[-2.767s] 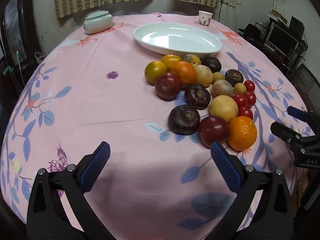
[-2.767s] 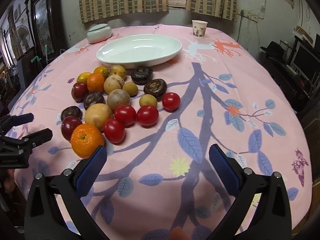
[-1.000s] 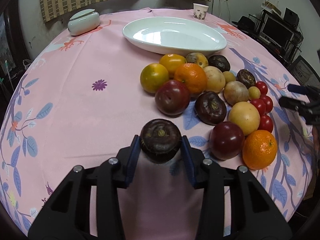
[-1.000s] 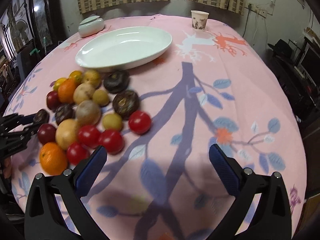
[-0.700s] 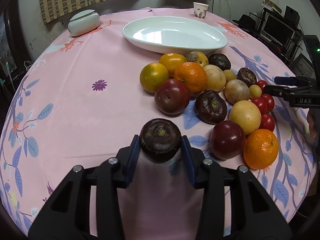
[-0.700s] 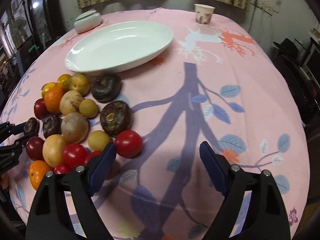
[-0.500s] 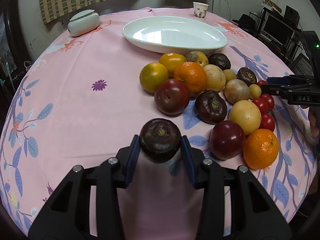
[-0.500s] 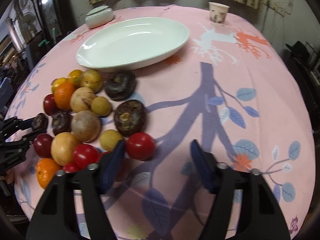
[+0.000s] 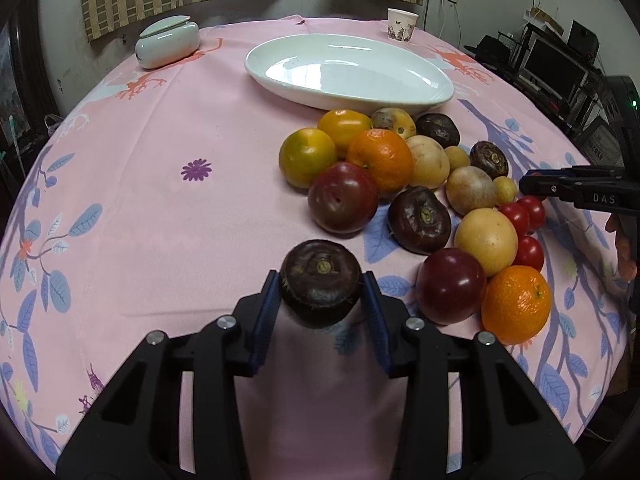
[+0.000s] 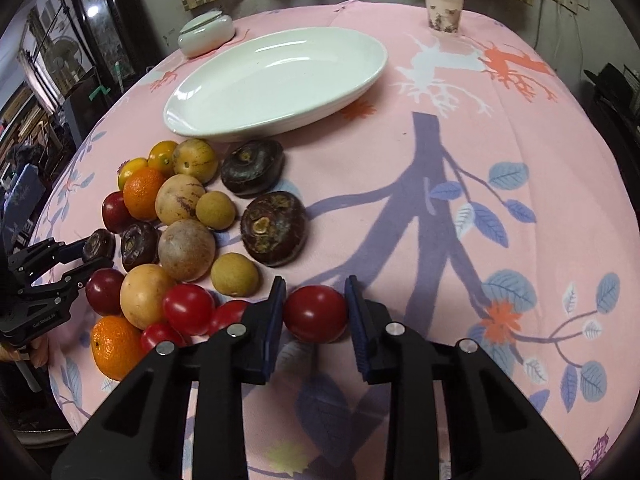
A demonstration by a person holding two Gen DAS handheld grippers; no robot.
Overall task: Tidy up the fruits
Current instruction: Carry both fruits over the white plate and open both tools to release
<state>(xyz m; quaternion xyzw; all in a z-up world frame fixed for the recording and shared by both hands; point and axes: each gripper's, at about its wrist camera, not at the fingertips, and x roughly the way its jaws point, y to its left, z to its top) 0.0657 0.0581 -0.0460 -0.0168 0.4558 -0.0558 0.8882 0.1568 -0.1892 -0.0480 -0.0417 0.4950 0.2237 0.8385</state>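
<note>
My left gripper [image 9: 320, 304] is shut on a dark purple round fruit [image 9: 320, 280] and holds it just above the pink cloth, left of the fruit pile. My right gripper [image 10: 315, 312] is shut on a red tomato [image 10: 315, 314] at the near edge of the pile. The pile holds oranges [image 9: 380, 158], dark red plums [image 9: 343, 197], pale yellow fruits [image 9: 485, 240], dark purple fruits [image 10: 274, 233] and more tomatoes [image 10: 188, 307]. An empty white oval plate [image 9: 348, 72] lies beyond the pile. The left gripper also shows in the right wrist view [image 10: 98, 250].
A white lidded dish [image 9: 167, 41] stands at the far left of the round table. A paper cup [image 10: 443, 12] stands at the far edge. Shelves and electronics [image 9: 560, 56] stand beyond the table's right side.
My right gripper has moved forward and down to the pile and closed on the red tomato. My left gripper closed on the dark purple fruit earlier and has held still since.
</note>
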